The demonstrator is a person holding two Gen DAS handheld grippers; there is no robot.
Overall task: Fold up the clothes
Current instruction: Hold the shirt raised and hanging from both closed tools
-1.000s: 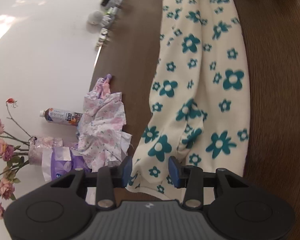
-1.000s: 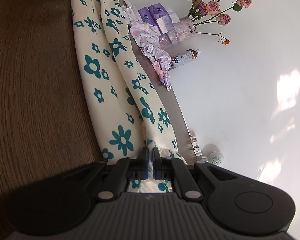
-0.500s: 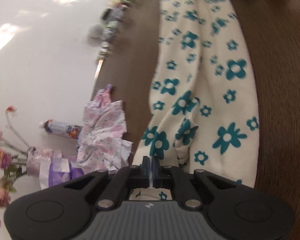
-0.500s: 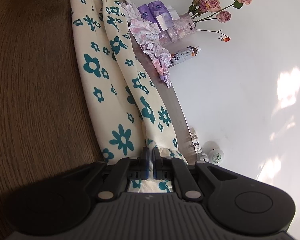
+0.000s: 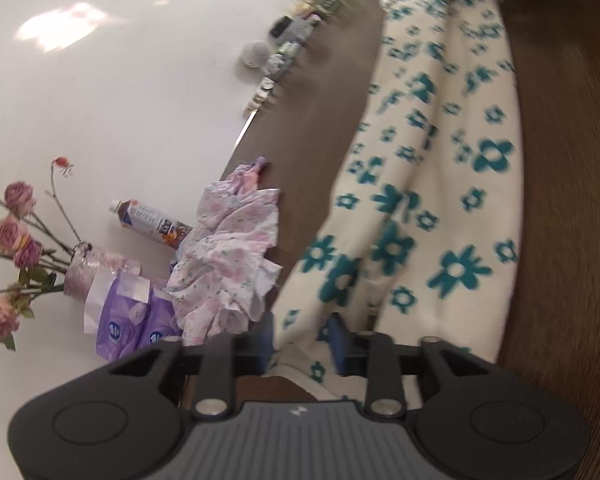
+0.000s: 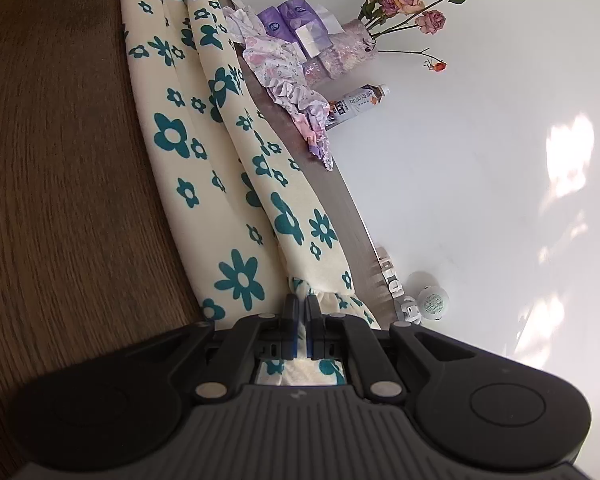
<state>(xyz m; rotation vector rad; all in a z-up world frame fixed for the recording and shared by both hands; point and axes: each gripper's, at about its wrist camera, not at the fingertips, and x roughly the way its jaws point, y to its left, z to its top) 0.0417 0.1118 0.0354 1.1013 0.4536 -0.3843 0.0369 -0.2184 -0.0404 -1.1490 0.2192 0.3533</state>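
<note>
While the floral garment [image 5: 432,184] lies stretched lengthwise along the brown table [image 5: 560,160], the findings are as follows.

Garment position: cream cloth with teal flowers, running from the near end by the left gripper [image 5: 302,340] to the far end, where the other tool shows only as a blur; it is bunched into long ridges, not flat.

Left gripper: fingers parted wide, straddling the near hem; nothing clamped, cloth lies loose between them.

Right gripper [image 6: 300,312]: fingers drawn almost together on the ruffled hem at its own end of the garment [image 6: 228,184]; a pinch of cloth appears held.

Step in hand, judged: securing both ends before carrying one end over to the other.

Method advised: close the left gripper squarely on the hem, taking every layer of the edge, not one ridge alone. Draw both ends gently apart to pull out the ridges before lifting.

Hazard, left: pink floral cloth [image 5: 228,264], bottle [image 5: 148,218], purple packs [image 5: 132,320] and vase of roses [image 5: 16,248] sit near the left-hand table edge; keep the swing clear of them.

Hazard, right: small items [image 6: 424,300] beside the right gripper; lift straight up.
</note>
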